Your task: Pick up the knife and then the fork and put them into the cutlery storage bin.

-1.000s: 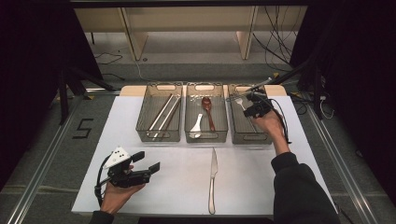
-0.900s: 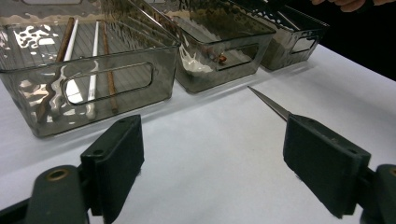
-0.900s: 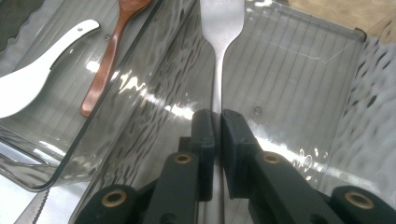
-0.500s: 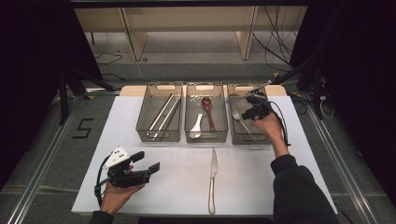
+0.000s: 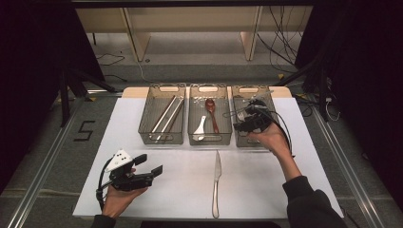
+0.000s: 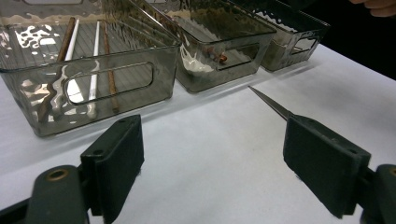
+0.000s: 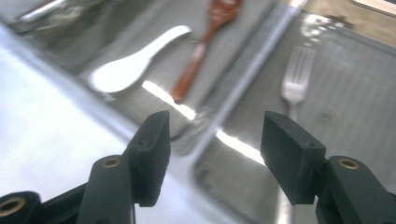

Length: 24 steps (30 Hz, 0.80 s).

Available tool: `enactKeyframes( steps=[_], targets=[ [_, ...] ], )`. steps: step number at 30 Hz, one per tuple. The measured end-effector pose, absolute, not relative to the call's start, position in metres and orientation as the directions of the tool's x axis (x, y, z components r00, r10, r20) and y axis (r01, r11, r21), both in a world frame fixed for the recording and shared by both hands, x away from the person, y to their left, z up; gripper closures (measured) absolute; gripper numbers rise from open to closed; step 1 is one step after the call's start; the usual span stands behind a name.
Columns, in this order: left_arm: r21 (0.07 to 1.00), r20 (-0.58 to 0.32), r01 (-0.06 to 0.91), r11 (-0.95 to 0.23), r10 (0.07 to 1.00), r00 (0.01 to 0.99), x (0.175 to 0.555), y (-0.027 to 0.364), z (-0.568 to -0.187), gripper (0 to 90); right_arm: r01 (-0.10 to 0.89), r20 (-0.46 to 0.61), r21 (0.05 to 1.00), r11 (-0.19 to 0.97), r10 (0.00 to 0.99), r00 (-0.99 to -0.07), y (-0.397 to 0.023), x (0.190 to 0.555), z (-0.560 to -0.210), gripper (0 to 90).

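Three clear grey bins stand side by side at the back of the white mat (image 5: 285, 190). The left bin (image 5: 161, 138) holds chopsticks (image 5: 166, 116) (image 6: 95, 60). In the middle bin (image 5: 210, 139) lie a white spoon (image 5: 200, 127) (image 7: 135, 60) and a wooden spoon (image 5: 212, 114) (image 7: 205, 46). A fork (image 7: 296, 81) lies in the right bin (image 5: 252, 89). My right gripper (image 5: 236, 121) (image 7: 215, 140) hovers over that bin's near end; its jaws have just been opening, with nothing between them. A knife (image 5: 216, 183) (image 6: 271, 102) lies on the mat. My left gripper (image 5: 148, 164) (image 6: 210, 158) rests open at the front left.
The mat ends just beyond the bins, on a wooden tabletop (image 5: 285, 90). Metal rails (image 5: 43, 175) run along both sides of the table. Cables (image 5: 285, 42) trail across the floor behind it. Bare mat lies between the knife and each hand.
The right hand has drawn back toward the near end of the right bin, and its jaws have opened from shut. The left hand and the knife have stayed put.
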<state>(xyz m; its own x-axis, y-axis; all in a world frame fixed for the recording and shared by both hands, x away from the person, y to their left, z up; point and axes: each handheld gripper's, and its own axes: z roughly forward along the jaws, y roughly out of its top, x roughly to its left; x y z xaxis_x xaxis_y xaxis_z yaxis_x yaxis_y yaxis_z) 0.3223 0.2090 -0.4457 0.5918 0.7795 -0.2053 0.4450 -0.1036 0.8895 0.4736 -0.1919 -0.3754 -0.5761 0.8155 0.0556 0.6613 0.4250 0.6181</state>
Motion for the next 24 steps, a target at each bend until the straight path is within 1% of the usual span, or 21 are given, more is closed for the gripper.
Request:
enactKeyframes(
  steps=[8, 14, 18, 22, 24],
  targets=[
    [0.889, -0.205, 0.446, -0.105, 0.780, 0.592, 0.322, 0.209, -0.446, 19.9, 0.602, 0.102, 0.666, 0.440, 0.746, -0.659, -0.172, 0.422, -0.382, 39.7],
    [0.890, -0.206, 0.445, -0.102, 0.780, 0.591, 0.322, 0.208, -0.446, 19.8, 0.592, 0.138, 0.650, 0.476, 0.692, -0.708, -0.156, 0.391, -0.402, 38.6],
    [0.890, -0.205, 0.445, -0.104, 0.780, 0.591, 0.322, 0.208, -0.446, 19.8, 0.588, 0.151, 0.636, 0.500, 0.667, -0.730, -0.148, 0.378, -0.415, 39.7],
    [0.890, -0.204, 0.444, -0.104, 0.780, 0.592, 0.322, 0.208, -0.445, 19.9, 0.575, 0.149, 0.614, 0.541, 0.636, -0.757, -0.138, 0.366, -0.424, 42.7],
    [0.890, -0.204, 0.444, -0.103, 0.780, 0.591, 0.322, 0.208, -0.446, 19.8, 0.563, 0.148, 0.610, 0.557, 0.618, -0.772, -0.133, 0.362, -0.428, 45.6]
  ],
)
